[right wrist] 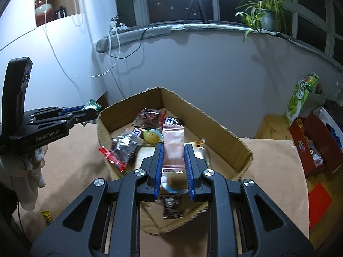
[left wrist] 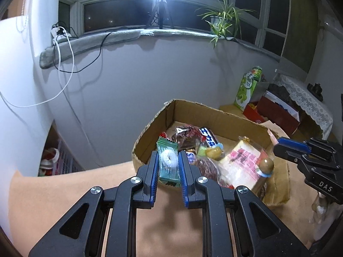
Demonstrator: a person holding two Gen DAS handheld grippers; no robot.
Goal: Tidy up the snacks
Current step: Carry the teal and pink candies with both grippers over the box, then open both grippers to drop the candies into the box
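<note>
Many wrapped snacks fill the cardboard box; left gripper pinches a green candy packet, right gripper clamps a pink packet.

The right hand-held gripper has the white letters "DAS" on its black body in the left wrist view. The left hand-held gripper has "GenRobot.AI" in small pale letters on its black side in the right wrist view. A dark candy bar in the cardboard box has big white and blue letters, but they cannot be read clearly.
</note>
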